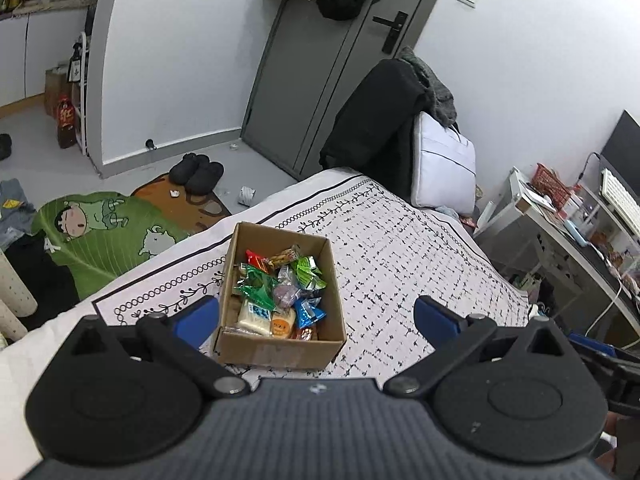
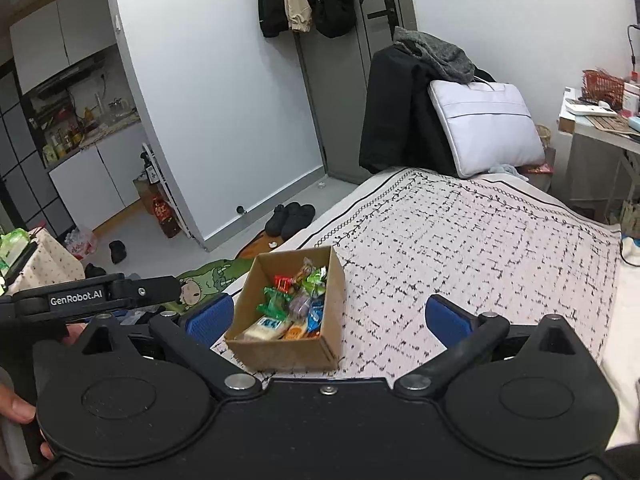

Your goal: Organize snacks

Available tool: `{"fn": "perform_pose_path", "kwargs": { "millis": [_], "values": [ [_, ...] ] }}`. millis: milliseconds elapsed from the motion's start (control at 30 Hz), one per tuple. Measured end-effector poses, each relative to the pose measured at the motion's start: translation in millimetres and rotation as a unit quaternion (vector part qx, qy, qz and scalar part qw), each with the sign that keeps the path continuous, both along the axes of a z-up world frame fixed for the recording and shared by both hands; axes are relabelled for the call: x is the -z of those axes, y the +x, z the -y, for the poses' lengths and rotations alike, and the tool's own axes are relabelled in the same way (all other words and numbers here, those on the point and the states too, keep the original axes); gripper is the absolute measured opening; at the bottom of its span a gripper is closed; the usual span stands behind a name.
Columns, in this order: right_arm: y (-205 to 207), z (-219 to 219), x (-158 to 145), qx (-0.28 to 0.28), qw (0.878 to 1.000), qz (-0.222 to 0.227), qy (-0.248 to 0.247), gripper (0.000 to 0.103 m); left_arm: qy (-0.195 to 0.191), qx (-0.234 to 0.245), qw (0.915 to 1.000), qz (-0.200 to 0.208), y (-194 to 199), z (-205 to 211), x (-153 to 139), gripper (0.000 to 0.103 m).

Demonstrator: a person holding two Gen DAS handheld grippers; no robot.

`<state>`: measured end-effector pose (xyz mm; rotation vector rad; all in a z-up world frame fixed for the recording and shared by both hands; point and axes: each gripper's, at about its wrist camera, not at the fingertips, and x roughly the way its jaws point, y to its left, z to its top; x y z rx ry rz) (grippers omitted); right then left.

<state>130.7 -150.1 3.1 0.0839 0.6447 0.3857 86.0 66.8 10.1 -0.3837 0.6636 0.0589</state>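
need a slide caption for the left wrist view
Open left gripper hovers over a cardboard box of wrapped snacks on a patterned bedspread.

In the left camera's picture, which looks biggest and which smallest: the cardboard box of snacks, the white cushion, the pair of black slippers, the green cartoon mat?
As they look in that view:
1. Green cartoon mat
2. Cardboard box, though it sits nearest the camera
3. White cushion, close to the box, so that order is unsure
4. Black slippers
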Motion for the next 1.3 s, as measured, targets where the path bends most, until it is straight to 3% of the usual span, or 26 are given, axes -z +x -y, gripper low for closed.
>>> {"fn": "perform_pose_path", "kwargs": {
  "millis": [333, 533, 1300],
  "values": [
    [-35.3, 6.1, -4.5, 0.004, 1.000, 0.004, -0.006, 0.103, 0.006, 0.023, 0.9995, 0.018, -36.8, -3.7, -14.6, 0.103],
    [-50.3, 10.2, -6.4, 0.007, 1.000, 0.000, 0.007, 0.103, 0.029, 0.025, 0.9991, 0.017, -52.5, -5.1, -18.1, 0.103],
    [-72.1, 25.2, -4.0, 0.009, 1.000, 0.003, 0.005, 0.103, 0.044, 0.065, 0.9965, 0.027, -84.1, -2.7, -25.2, 0.103]
  ]
}}
